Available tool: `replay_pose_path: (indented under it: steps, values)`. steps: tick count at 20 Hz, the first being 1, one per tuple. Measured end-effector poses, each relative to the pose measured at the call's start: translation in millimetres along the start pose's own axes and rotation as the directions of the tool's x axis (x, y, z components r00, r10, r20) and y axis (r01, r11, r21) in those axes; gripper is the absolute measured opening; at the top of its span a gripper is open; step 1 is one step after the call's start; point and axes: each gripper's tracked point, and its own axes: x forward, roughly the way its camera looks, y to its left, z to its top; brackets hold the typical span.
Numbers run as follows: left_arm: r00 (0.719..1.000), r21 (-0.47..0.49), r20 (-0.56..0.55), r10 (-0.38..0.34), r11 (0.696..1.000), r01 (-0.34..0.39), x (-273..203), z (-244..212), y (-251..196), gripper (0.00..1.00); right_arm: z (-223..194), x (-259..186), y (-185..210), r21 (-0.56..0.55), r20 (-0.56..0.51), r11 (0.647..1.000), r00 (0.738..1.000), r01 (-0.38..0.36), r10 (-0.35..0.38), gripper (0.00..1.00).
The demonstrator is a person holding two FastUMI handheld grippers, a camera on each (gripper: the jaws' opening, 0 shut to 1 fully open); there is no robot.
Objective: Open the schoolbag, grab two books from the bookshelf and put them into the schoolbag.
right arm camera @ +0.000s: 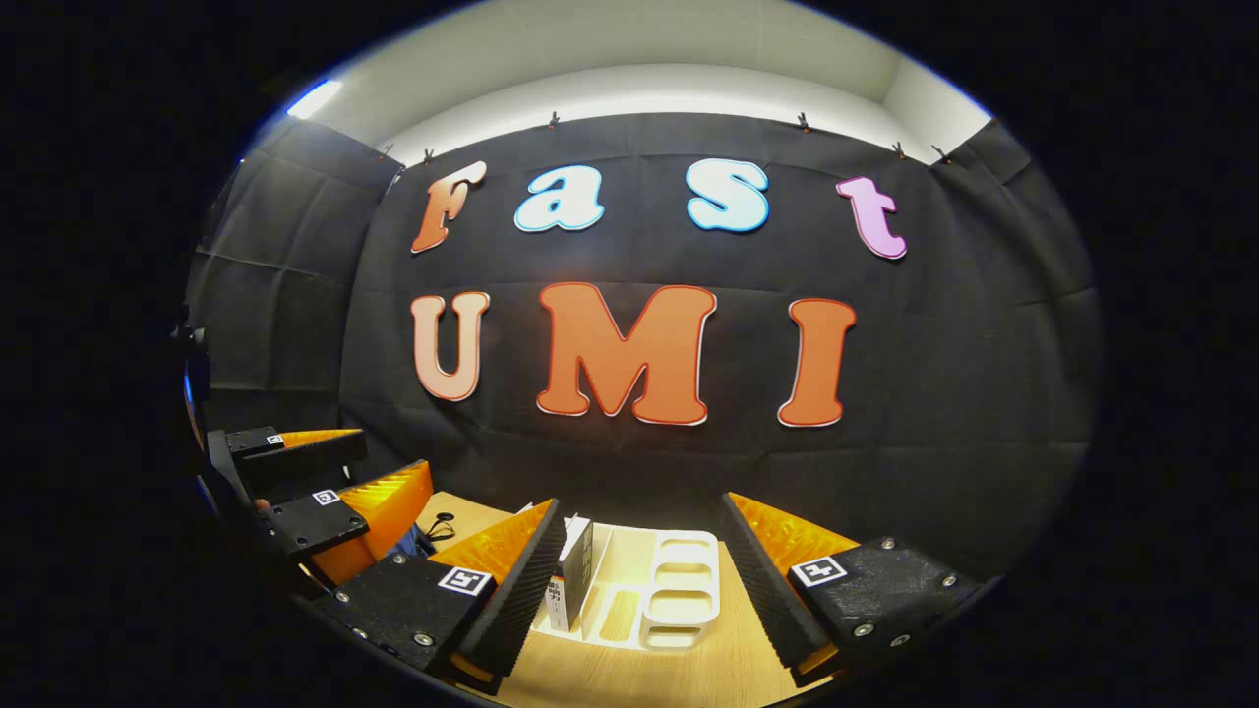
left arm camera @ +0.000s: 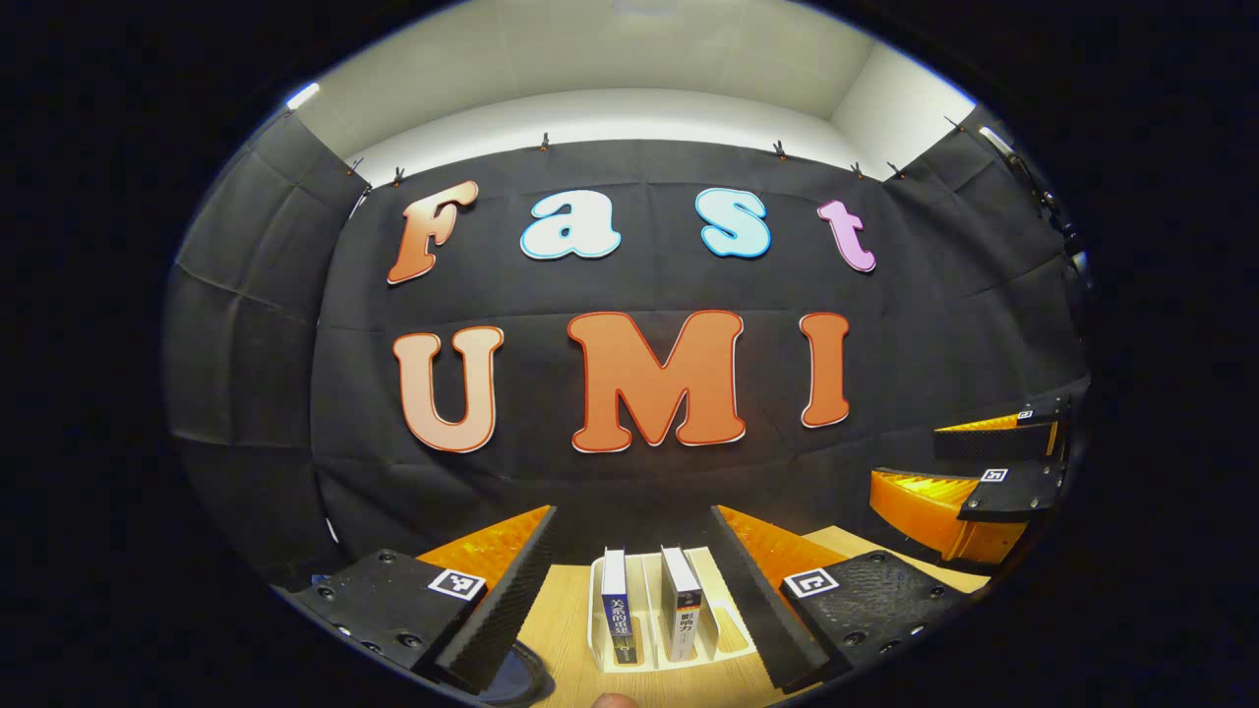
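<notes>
Books (left arm camera: 644, 615) stand upright in the bookshelf (left arm camera: 723, 644) on the counter (left arm camera: 561, 619), straight ahead between the released left tongs (left arm camera: 629, 590); right tongs (right arm camera: 639, 590) also released.

My left tool (left arm camera: 629, 590) hangs wide open over the wooden desk (left arm camera: 566, 615), framing two books (left arm camera: 646, 615) standing upright in the white bookshelf (left arm camera: 728, 639) between its fingers, with my right tool (left arm camera: 974, 482) off to the side.

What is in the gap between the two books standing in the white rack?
Nothing. In the left gripper view, an empty slot of the white rack separates the two books.
</notes>
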Motion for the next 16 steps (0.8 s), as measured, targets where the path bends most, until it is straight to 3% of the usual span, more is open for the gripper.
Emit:
replay_pose_path:
  steps: [1, 4, 9, 16]
  values:
    - [1.0, 0.005, -0.007, 0.019, 1.0, -0.019, 1, -4, -4, 0.94, -1, 3, -3, -0.007, 0.012, 1.0, 1.0, -0.011, 0.011, 0.94]
    - [0.998, -0.025, -0.052, 0.03, 0.999, -0.031, 5, -23, -19, 0.97, -11, 10, -7, 0.004, -0.003, 0.999, 0.999, -0.034, 0.034, 0.94]
    - [0.998, -0.006, -0.049, 0.033, 0.999, -0.034, 21, -27, -3, 0.94, -24, 23, 13, 0.043, -0.027, 0.996, 0.997, -0.073, 0.074, 0.95]
    - [0.999, -0.035, -0.037, 0.015, 0.999, -0.016, 52, -33, 45, 0.98, -7, 46, -7, 0.106, 0.008, 0.981, 0.986, 0.162, -0.164, 0.94]
